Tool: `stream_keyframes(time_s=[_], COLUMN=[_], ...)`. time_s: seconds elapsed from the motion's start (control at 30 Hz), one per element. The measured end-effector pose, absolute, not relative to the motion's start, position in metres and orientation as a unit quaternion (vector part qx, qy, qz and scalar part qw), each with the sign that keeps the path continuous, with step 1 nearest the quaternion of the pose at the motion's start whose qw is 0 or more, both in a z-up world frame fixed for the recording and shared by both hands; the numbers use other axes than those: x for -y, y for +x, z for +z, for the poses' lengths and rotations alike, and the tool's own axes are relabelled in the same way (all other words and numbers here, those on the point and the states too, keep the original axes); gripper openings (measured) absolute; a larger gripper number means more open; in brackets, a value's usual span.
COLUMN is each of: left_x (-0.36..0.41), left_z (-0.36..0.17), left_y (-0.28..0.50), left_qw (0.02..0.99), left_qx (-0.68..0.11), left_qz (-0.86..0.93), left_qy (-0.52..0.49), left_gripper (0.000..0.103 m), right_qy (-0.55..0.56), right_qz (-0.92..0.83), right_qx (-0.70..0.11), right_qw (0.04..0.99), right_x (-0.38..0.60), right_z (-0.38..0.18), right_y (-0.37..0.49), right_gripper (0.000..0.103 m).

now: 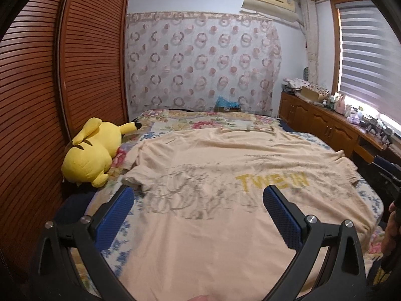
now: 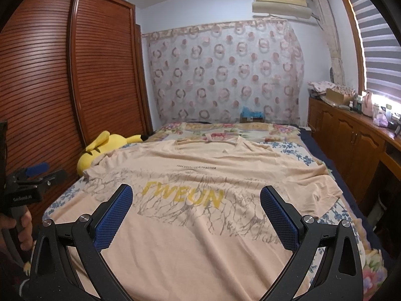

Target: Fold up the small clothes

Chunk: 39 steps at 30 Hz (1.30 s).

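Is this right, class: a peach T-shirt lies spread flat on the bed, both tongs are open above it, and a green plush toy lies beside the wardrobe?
One detail is wrong: the plush toy is yellow, as the left wrist view shows. The T-shirt is spread on the bed, beneath the open left tongs and right tongs.

Your left gripper (image 1: 198,195) hangs above the near half of the peach T-shirt (image 1: 213,175), its blue-padded fingers (image 1: 115,215) spread wide with nothing between them. The shirt lies flat on the bed (image 1: 120,253), collar at the far end and yellow lettering (image 1: 274,181) between the fingertips. Its left sleeve (image 1: 135,175) is creased beside the yellow plush toy (image 1: 92,150), which rests against the slatted wardrobe (image 1: 50,87). Frame slightly blurred.
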<state>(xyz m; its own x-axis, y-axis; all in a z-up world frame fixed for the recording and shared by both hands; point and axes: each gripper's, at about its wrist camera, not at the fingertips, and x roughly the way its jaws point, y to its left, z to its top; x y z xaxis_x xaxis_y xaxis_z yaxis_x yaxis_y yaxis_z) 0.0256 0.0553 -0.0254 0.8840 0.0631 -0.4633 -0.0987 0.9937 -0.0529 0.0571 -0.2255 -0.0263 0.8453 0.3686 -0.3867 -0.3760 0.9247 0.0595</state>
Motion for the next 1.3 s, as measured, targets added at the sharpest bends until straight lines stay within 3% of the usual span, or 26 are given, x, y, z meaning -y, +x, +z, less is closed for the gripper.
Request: stream_keyframes(time_s=[0.7,0.97,1.13,1.3], left_x=[-0.159,-0.200,-0.215,-0.219], left_z=[-0.057,-0.061,-0.075,-0.089], left_y=[0.105,0.148,0.178,0.198], left_qw=[0.947,0.933,0.919,0.909], left_qx=[-0.318,-0.357,-0.389,-0.413], left_qz=[0.038,0.020,0.025,0.018], left_qy=[-0.032,-0.053,-0.056,-0.057], left_gripper=[0.103,0.076,0.050,0.047], right_qy=[-0.070,-0.079,-0.079,-0.079], right_qz=[0.288,0.318,0.332,0.341], right_qx=[-0.288,-0.313,-0.322,-0.323], right_qw=[0.911,0.892,0.883,0.879], right_x=[0.158,0.142,0.136,0.127], right_z=[-0.080,-0.090,-0.089,-0.085], right_y=[0.123,0.123,0.127,0.132], right_gripper=[0.100,0.094,0.089,0.089])
